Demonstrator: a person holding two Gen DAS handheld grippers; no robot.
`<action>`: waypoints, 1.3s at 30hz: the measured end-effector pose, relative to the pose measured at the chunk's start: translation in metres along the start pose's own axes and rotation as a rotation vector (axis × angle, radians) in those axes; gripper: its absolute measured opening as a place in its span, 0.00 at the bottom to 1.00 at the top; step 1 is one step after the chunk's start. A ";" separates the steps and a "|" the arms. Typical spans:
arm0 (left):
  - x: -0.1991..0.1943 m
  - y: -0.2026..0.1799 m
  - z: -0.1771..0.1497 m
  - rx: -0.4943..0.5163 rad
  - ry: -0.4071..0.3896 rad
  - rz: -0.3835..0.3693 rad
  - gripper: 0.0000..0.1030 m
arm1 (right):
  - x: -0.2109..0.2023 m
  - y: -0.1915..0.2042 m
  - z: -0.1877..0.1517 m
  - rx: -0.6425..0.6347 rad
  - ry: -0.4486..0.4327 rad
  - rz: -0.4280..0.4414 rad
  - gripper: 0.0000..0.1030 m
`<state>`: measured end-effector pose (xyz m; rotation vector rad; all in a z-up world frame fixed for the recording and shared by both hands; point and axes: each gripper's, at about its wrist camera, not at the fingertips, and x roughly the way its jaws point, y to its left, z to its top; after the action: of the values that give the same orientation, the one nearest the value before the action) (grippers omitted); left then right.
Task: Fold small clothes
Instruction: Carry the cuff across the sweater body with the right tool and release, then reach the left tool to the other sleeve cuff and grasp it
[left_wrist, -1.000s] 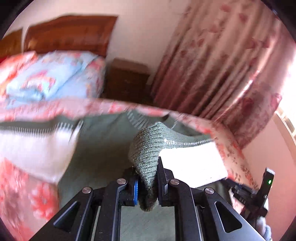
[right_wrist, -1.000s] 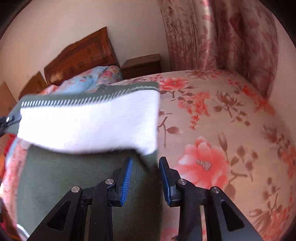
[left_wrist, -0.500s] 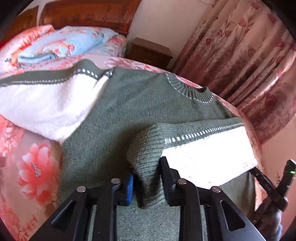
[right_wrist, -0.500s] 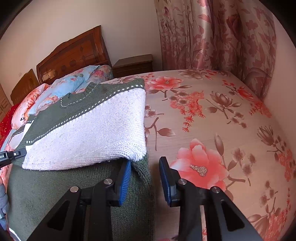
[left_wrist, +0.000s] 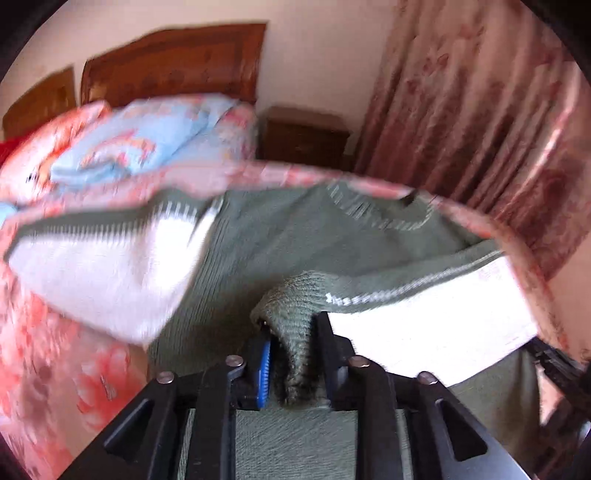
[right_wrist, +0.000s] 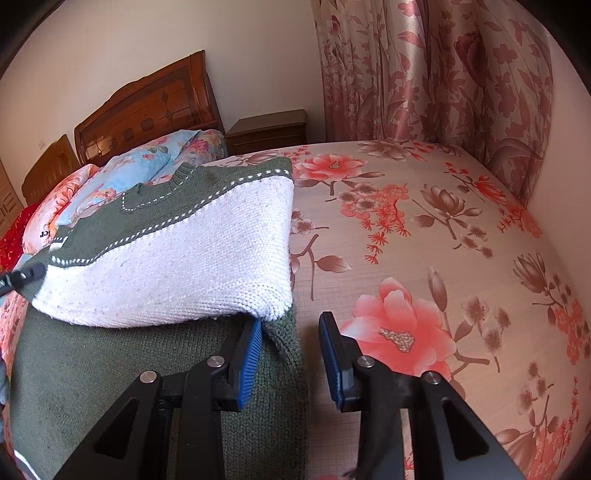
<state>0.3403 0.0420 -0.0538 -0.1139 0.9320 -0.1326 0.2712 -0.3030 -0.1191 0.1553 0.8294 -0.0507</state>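
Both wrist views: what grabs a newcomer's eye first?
The green and white sweater lies on the left of the flowered bedspread, one white sleeve folded across its body. The left gripper pinches a green cuff, while the right gripper is open at the sweater's edge. Pink flowered curtains hang behind.

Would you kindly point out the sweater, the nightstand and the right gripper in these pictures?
sweater (right_wrist: 177, 266): right wrist view, on the white sleeve folded across its body.
nightstand (right_wrist: 267, 129): right wrist view, on its front face.
right gripper (right_wrist: 290, 354): right wrist view, midway between the open jaws.
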 end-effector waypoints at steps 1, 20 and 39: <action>0.011 0.007 -0.007 -0.020 0.032 0.046 1.00 | 0.000 0.000 0.000 -0.001 -0.001 0.001 0.31; 0.034 -0.039 -0.013 0.137 -0.021 0.112 1.00 | -0.002 0.014 -0.002 -0.139 0.094 0.043 0.59; 0.042 -0.035 -0.010 0.075 0.024 0.062 1.00 | 0.119 0.068 0.141 -0.195 0.229 0.167 0.57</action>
<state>0.3554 0.0004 -0.0877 -0.0142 0.9523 -0.1114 0.4618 -0.2562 -0.1049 0.0465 1.0413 0.2083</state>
